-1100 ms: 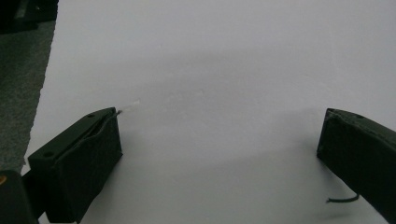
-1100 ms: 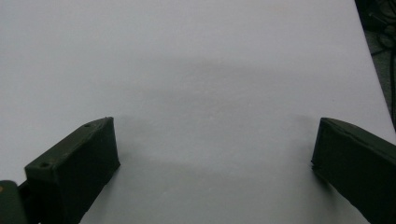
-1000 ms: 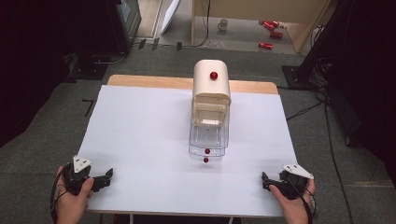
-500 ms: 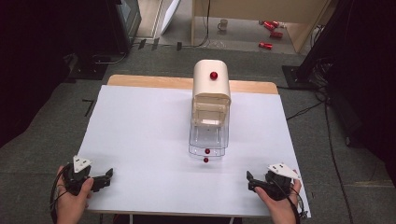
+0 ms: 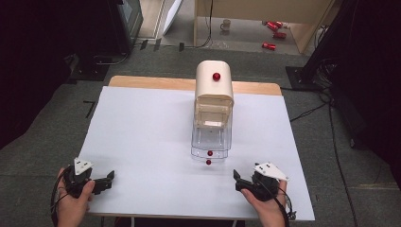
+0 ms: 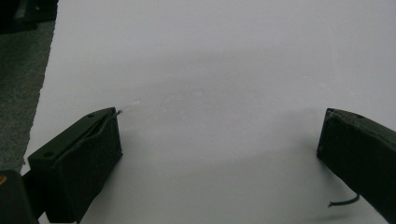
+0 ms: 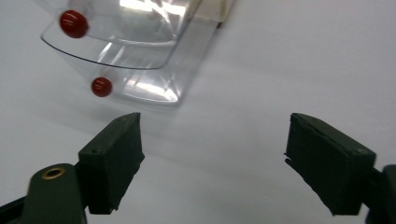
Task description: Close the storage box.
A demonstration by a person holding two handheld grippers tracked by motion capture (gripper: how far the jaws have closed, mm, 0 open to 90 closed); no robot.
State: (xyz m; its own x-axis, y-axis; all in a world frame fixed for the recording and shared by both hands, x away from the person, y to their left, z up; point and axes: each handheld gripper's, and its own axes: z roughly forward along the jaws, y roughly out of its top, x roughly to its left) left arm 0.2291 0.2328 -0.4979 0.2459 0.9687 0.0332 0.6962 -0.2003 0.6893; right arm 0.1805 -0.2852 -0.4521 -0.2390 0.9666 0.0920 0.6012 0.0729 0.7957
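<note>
A cream box (image 5: 214, 92) with a red knob on top (image 5: 216, 76) stands at the table's far middle. A clear plastic drawer (image 5: 210, 144) sticks out of its front, with two red knobs (image 5: 209, 153) at its near end. The right gripper view has that drawer (image 7: 126, 42) and its knobs (image 7: 102, 87) just beyond the jaws. My right gripper (image 5: 238, 181) is open near the front edge, right of the drawer, empty; its jaws have just been closing a little. My left gripper (image 5: 108, 179) rests open and empty at the front left corner.
White paper (image 5: 151, 137) covers the table, whose wooden far edge (image 5: 156, 82) shows. A dark cabinet (image 5: 125, 19) stands on the floor beyond the table, with red cans (image 5: 275, 28) and a cup (image 5: 226, 24) farther back. Cables (image 5: 309, 111) run along the right.
My right gripper has moved left along the front edge, toward the drawer. The left gripper has stayed where it was.
</note>
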